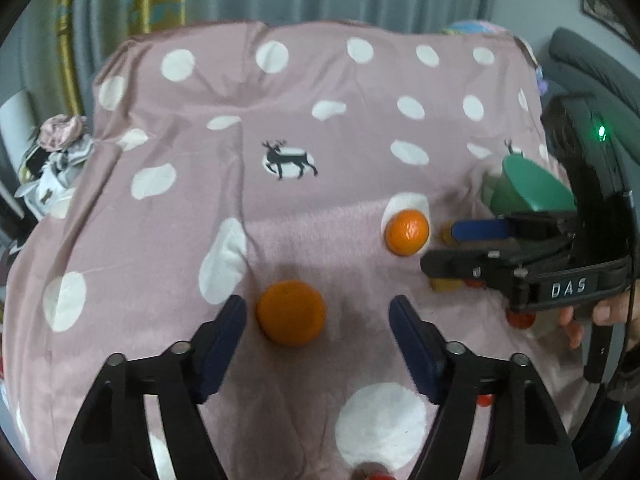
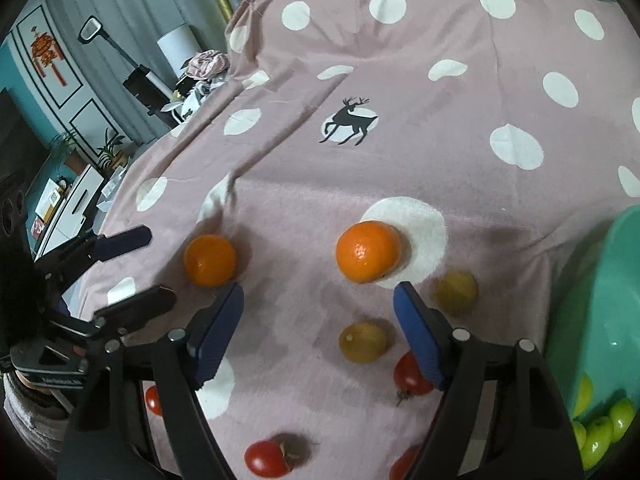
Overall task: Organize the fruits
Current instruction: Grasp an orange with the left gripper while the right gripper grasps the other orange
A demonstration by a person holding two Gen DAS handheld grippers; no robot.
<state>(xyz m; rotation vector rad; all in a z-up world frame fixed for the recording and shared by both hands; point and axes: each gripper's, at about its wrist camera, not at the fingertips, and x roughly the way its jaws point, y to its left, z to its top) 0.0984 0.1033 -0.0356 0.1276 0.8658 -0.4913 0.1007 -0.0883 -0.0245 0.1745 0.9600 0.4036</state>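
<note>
Two round oranges (image 2: pixel 210 261) (image 2: pixel 368 251) lie side by side.

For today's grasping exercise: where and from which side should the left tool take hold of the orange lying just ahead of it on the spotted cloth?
Grip the nearer orange across its widest middle, coming down from above and behind. It is round with no handle, sits free on the cloth, and already lies between the left tool fingers, though off towards one finger, so the tool should probably centre on it first.
</note>
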